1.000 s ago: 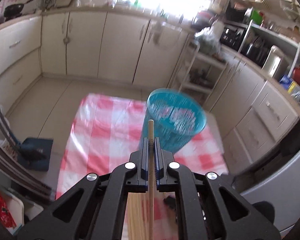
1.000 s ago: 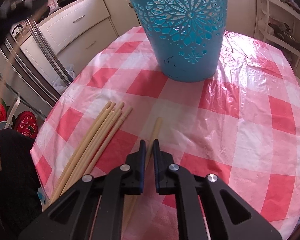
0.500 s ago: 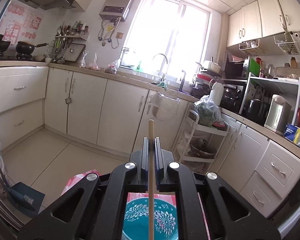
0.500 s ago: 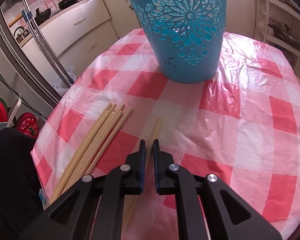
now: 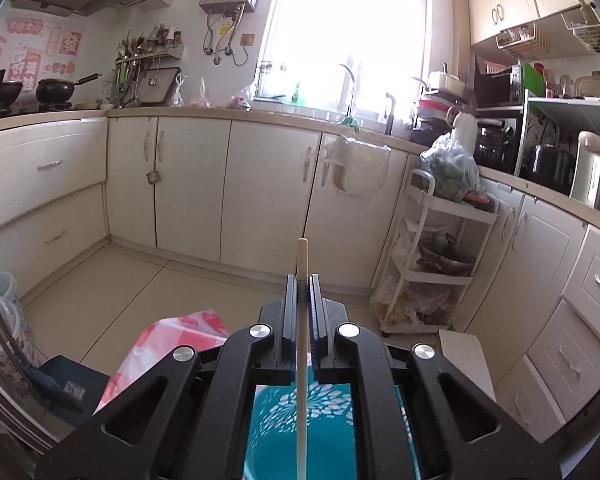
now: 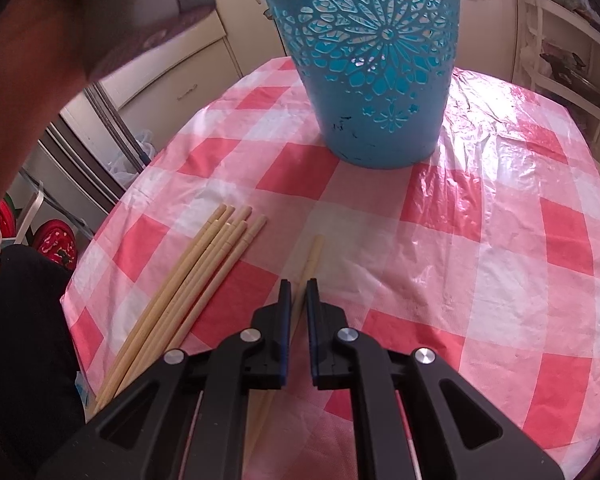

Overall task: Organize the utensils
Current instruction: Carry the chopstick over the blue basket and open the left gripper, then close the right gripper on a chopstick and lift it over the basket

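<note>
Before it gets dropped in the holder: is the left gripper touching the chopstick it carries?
Touching. The left wrist view shows the left gripper with both pads pressed against the chopstick, no gap on either side, above the blue holder.

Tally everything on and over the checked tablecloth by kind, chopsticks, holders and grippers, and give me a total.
Chopsticks: 7 (held chopstick in the left gripper, table chopstick between the right gripper fingers, 5 ends showing in the loose bundle; overlap may hide more)
Blue cut-out holder: 1
Grippers: 2
Total: 10
</note>
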Demonstrator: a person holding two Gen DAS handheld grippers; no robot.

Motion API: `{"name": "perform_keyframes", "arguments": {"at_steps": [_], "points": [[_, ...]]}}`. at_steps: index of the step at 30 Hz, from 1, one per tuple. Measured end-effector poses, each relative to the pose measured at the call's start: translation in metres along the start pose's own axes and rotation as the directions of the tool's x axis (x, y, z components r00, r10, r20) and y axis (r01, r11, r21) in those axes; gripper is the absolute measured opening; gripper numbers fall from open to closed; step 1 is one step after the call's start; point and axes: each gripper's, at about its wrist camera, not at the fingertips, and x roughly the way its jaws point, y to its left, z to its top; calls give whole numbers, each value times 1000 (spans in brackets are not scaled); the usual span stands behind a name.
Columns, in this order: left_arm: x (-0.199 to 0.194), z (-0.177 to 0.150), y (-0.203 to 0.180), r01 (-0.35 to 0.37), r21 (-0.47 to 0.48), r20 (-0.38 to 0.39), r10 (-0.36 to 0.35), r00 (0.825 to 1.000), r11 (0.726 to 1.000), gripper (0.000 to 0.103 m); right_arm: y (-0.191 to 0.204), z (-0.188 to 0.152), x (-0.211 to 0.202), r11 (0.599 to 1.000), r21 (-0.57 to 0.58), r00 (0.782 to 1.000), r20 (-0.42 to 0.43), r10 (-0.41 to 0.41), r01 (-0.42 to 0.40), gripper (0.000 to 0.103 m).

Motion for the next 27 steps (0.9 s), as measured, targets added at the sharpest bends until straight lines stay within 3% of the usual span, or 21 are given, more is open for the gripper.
{"name": "perform_keyframes", "arguments": {"at_steps": [4, 7, 9, 15, 19, 24, 27], "points": [[-2, -20, 8, 4, 40, -71, -1, 997, 999, 8, 2, 1, 1, 1000, -6, 1000, -1, -9, 9, 9], [-17, -23, 22, 6, 34, -103, -2, 995, 999, 29, 4, 0, 1, 1000, -5, 1000, -5, -7, 6, 10], [-35, -21, 34, 4, 28, -105, -1, 994, 1000, 53, 3, 0, 1, 1000, 5, 1000, -15, 6, -6, 11], [-98, -14, 65, -16, 41, -66, 19, 998, 999, 89, 6, -5, -2, 1000, 14, 1000, -16, -10, 11, 13], [-111, -24, 89, -32, 14, -54, 33, 998, 999, 92, 18, -6, -1, 995, -33, 995, -19, -94, 93, 13], [-89, -33, 127, -13, -157, -199, -19, 980, 988, 92, 31, -11, 1, 979, -89, 983, 2, -183, 183, 13], [-88, -34, 142, -41, -206, -200, -1, 980, 978, 92, 25, -10, 0, 983, -50, 985, 2, -175, 175, 7]]}}
